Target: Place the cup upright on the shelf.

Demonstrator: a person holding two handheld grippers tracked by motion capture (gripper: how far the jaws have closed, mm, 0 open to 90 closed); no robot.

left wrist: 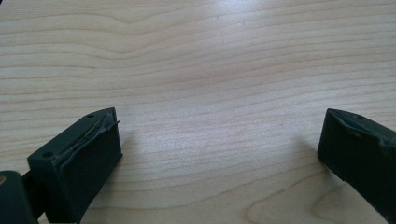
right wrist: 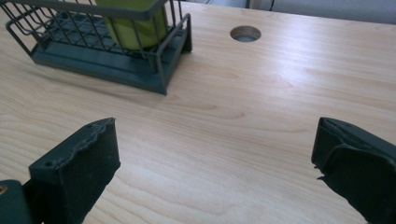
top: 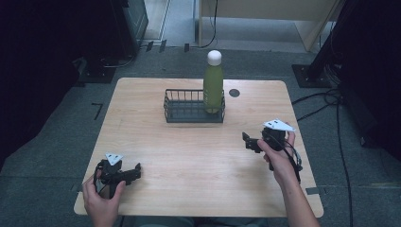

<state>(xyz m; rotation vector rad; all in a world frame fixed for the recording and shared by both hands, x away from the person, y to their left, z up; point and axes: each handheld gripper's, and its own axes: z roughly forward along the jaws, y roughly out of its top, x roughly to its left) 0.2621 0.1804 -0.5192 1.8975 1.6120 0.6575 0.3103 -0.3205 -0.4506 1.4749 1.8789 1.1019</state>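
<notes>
A green bottle (top: pixel 213 87) with a white cap stands upright in the right end of a dark wire basket (top: pixel 182 108) at the table's far middle. The right gripper view has the bottle's base (right wrist: pixel 133 28) inside the basket (right wrist: pixel 70 58). My left gripper (top: pixel 137 171) rests low near the front left corner, open, with bare wood between its jaws (left wrist: pixel 219 135). My right gripper (top: pixel 247 140) is held at the right side, below and right of the basket, open and empty (right wrist: pixel 215 154).
A round cable hole (top: pixel 234 92) (right wrist: pixel 245 33) lies in the light wooden table (top: pixel 189 151) right of the basket. Cables and dark stands sit on the grey floor around the table. Bare wood stretches between the two grippers.
</notes>
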